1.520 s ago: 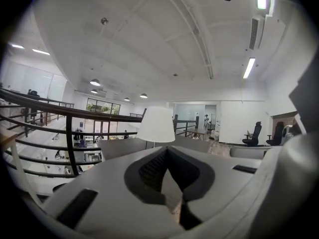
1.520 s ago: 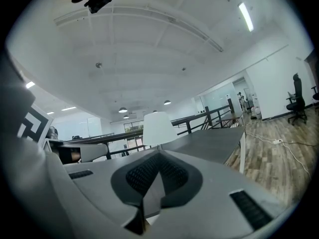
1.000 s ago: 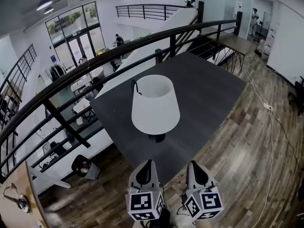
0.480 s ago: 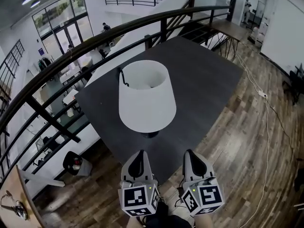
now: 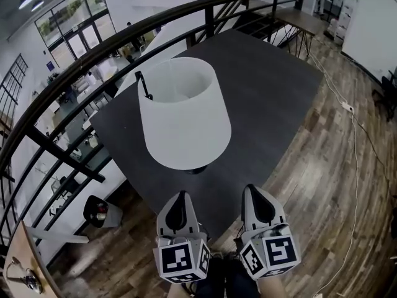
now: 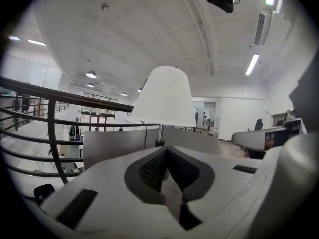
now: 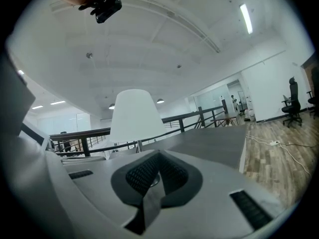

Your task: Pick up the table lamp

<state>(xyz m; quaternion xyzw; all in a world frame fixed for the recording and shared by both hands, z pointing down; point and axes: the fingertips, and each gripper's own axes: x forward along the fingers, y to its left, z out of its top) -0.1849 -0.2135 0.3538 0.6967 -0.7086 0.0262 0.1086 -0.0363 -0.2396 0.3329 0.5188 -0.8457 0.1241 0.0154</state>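
The table lamp has a white cone shade (image 5: 184, 113) and a small dark base (image 5: 197, 169), and it stands on the dark grey table (image 5: 273, 92) near its front corner. Both grippers hang in front of that corner, short of the lamp and apart from it. My left gripper (image 5: 179, 195) is shut and holds nothing; in the left gripper view the shade (image 6: 162, 96) and thin stem (image 6: 160, 132) rise just beyond its jaws (image 6: 167, 151). My right gripper (image 5: 255, 190) is also shut and empty, and the shade (image 7: 135, 116) shows ahead and to its left.
A black metal railing (image 5: 93, 58) runs along the table's left side, with a drop to a lower floor behind it. A black cord (image 5: 144, 85) hangs by the shade. Wooden floor (image 5: 322, 166) with a cable lies to the right. Another table (image 5: 307, 18) stands far back.
Both grippers and the head camera have moved toward the table and sunk a little. The lamp now looks larger and nearer. Both jaws stay shut.
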